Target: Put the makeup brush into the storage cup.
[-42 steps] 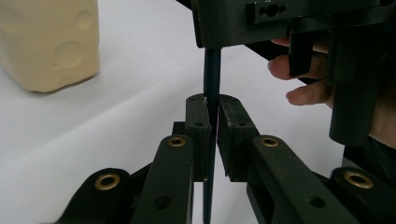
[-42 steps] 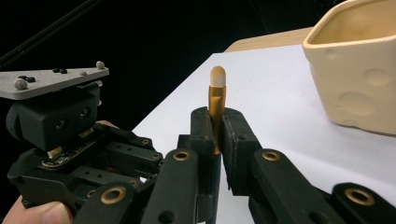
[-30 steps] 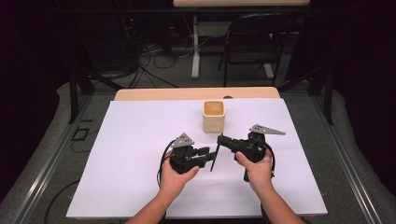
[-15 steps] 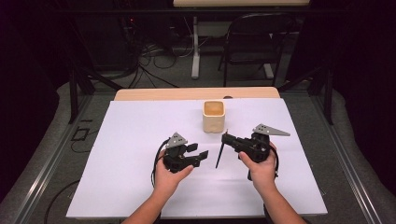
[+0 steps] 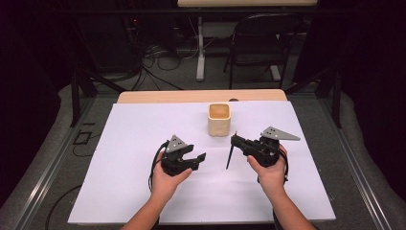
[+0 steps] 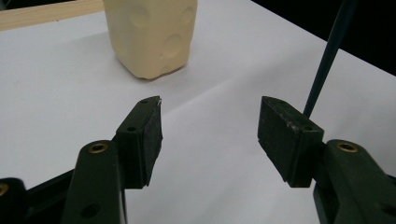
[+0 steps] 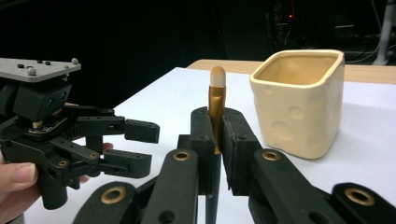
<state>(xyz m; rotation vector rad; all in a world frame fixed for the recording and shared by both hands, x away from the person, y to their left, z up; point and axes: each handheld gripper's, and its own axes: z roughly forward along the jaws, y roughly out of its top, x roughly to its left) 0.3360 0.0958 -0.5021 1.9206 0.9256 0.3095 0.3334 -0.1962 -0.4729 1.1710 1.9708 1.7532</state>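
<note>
Upright, the brush (image 7: 215, 109) sits clamped between the right claw (image 7: 214, 140) pads.

Left hand-held gripper (image 5: 200, 159) jaws just opened wide, empty; right hand-held gripper (image 5: 233, 140) jaws clamped shut.

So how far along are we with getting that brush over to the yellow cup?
Done: the right gripper is clamped on the brush, upright between its pads. In hand: the left gripper has just been opening, nothing between its pads, and sits apart from the brush. Left: the cup looks empty, so the brush probably has yet to go in.
</note>
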